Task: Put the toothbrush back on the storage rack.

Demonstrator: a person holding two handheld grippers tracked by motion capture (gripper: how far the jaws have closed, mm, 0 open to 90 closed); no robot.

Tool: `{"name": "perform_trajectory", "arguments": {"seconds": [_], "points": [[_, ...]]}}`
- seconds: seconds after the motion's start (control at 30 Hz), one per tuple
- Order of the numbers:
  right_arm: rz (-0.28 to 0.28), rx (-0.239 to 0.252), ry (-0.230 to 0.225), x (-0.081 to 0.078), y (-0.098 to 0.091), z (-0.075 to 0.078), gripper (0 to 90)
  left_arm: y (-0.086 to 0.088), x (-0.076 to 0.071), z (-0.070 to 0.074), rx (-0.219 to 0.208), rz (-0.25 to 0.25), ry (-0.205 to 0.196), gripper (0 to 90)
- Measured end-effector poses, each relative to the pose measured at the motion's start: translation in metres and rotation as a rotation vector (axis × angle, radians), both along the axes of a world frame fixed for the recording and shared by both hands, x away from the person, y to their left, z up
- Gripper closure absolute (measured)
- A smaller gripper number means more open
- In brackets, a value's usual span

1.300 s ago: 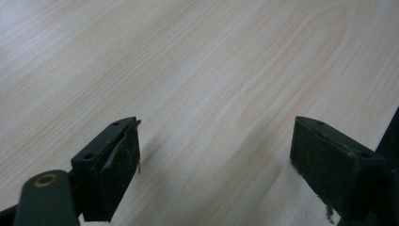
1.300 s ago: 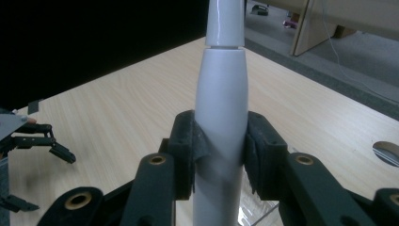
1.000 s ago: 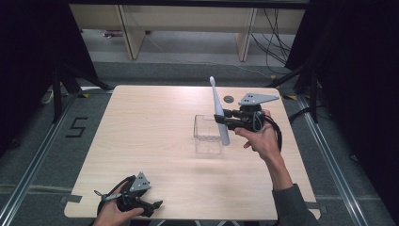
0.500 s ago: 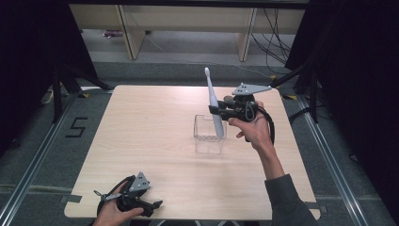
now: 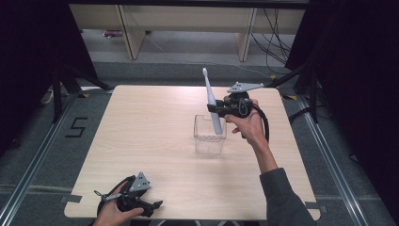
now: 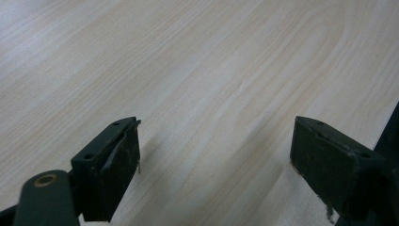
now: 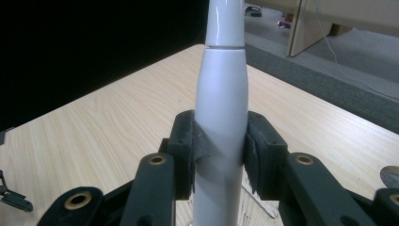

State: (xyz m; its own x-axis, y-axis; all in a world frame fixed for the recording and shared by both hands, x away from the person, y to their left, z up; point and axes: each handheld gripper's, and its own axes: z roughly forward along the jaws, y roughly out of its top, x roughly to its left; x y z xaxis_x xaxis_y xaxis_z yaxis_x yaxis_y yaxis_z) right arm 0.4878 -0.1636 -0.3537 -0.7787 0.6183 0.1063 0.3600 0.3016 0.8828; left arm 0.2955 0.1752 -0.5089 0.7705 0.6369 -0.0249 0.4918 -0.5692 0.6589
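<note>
White plastic, an electric toothbrush (image 7: 221,117), clamped between the pads of the right gripper (image 7: 219,155) at the thick part of the handle; jaws pressed on both flanks, no gap visible. In the high view, right gripper (image 5: 225,107) held above the far right part of the table (image 5: 141,127), toothbrush (image 5: 211,101) close to upright, head up, lower end dipping toward a clear plastic box (image 5: 209,136) directly below and slightly to the near side of the jaws.

Change noted: a second ago the toothbrush lay more tilted and off to the right of the box; now carried leftward, stood straighter, tip lined over the box opening. Grip unchanged throughout. Judged: transport done, lowering into the box the step in hand; whether the tip already touches the box floor not determinable.

Left gripper (image 5: 141,205) parked at the near left table edge, well apart from the box, unmoved over the same interval; jaws wide apart, nothing between.

View differences: right gripper view confirms pad contact on the handle, which the high view leaves too small to judge. High view gives the box position relative to the toothbrush. Left gripper view (image 6: 216,179) confirms bare wood between its pads.
</note>
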Motion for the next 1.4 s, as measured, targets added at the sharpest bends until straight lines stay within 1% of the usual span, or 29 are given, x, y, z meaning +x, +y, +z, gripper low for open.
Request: {"name": "perform_trajectory", "arguments": {"seconds": [0.1,0.13,0.2,0.23,0.27,0.3,0.37,0.4,0.43,0.47,0.53,0.57,0.63,0.7,0.73,0.77,0.8,0.9,0.93,1.0,1.03,1.07,1.13,1.17,1.2,1.27,1.3,1.33,1.4], "points": [[0.002,-0.014,0.005,0.003,0.004,-0.005,66.6,0.0,0.0,0.0,0.0,-0.002,-0.001,15.7],[0.003,-0.024,0.003,0.004,0.005,-0.007,66.6,0.0,0.001,0.001,0.009,-0.016,-0.009,15.8],[0.003,-0.027,0.025,0.005,0.009,-0.01,66.6,0.0,0.0,0.0,0.0,-0.001,0.0,15.7],[0.001,-0.05,0.012,0.006,0.009,-0.011,66.6,0.0,0.0,0.0,-0.001,-0.001,-0.001,15.7],[0.008,-0.039,0.018,0.007,0.011,-0.014,66.6,0.001,0.0,0.001,0.001,-0.019,-0.005,15.8],[0.009,-0.041,0.021,0.008,0.013,-0.016,66.6,0.001,0.0,0.001,0.0,-0.017,-0.004,15.7],[0.023,-0.066,0.015,0.01,0.016,-0.021,66.6,0.001,0.0,0.001,0.0,-0.017,-0.005,15.8],[0.013,-0.065,0.027,0.009,0.017,-0.024,66.6,0.001,0.0,0.001,-0.001,-0.018,-0.004,15.7],[0.02,-0.079,0.008,0.011,0.017,-0.026,66.6,0.001,0.0,0.001,-0.002,-0.017,-0.003,15.7],[0.018,-0.09,0.032,0.01,0.018,-0.028,66.6,0.001,0.0,0.001,-0.001,-0.018,-0.003,15.8],[0.027,-0.104,0.03,0.012,0.018,-0.034,66.6,0.001,0.0,0.001,-0.001,-0.019,0.001,15.7],[0.016,-0.1,0.04,0.011,0.019,-0.036,66.6,0.0,-0.001,0.001,-0.005,-0.006,0.003,15.8],[0.024,-0.119,0.021,0.013,0.019,-0.04,66.6,0.0,0.0,0.001,-0.003,-0.011,0.0,15.7],[0.014,-0.118,0.06,0.012,0.02,-0.043,66.6,0.0,0.0,0.0,-0.002,-0.001,0.0,15.7],[0.024,-0.137,0.034,0.015,0.019,-0.044,66.6,0.0,0.0,0.0,0.001,-0.003,-0.001,15.7],[0.011,-0.119,0.047,0.014,0.021,-0.048,66.6,0.0,0.0,0.0,-0.001,-0.004,-0.002,15.8],[0.015,-0.135,0.064,0.013,0.02,-0.048,66.6,0.001,0.0,0.001,0.0,-0.018,-0.002,15.7],[0.029,-0.161,0.065,0.016,0.021,-0.054,66.6,0.001,0.0,0.001,-0.004,-0.012,-0.002,15.8],[0.019,-0.159,0.061,0.016,0.022,-0.056,66.6,0.001,0.0,0.001,-0.003,-0.014,-0.003,15.7],[0.03,-0.172,0.062,0.017,0.022,-0.057,66.6,0.001,0.0,0.001,-0.002,-0.007,0.0,15.7],[0.012,-0.163,0.084,0.016,0.024,-0.059,66.6,0.001,0.0,0.001,0.0,-0.019,-0.004,15.7],[0.014,-0.168,0.105,0.016,0.024,-0.06,66.6,0.001,0.0,0.001,0.0,-0.017,-0.004,15.8],[0.012,-0.18,0.101,0.016,0.024,-0.06,66.6,0.001,0.0,0.001,0.001,-0.018,-0.005,15.7],[0.009,-0.171,0.115,0.017,0.025,-0.064,66.6,0.001,0.0,0.001,0.0,-0.019,-0.006,15.7],[0.01,-0.184,0.124,0.016,0.025,-0.064,66.6,0.001,0.0,0.001,0.0,-0.018,-0.006,15.7],[0.014,-0.188,0.113,0.017,0.026,-0.066,66.5,0.001,0.0,0.001,0.001,-0.019,-0.006,15.8],[0.013,-0.198,0.132,0.016,0.026,-0.066,66.6,0.001,0.0,0.001,0.0,-0.018,-0.004,15.8],[0.012,-0.201,0.136,0.016,0.027,-0.067,66.6,0.001,0.001,0.001,0.008,-0.021,-0.002,15.7],[0.006,-0.197,0.129,0.017,0.03,-0.07,66.5,0.001,0.0,0.001,-0.006,-0.013,-0.002,15.7]]}}
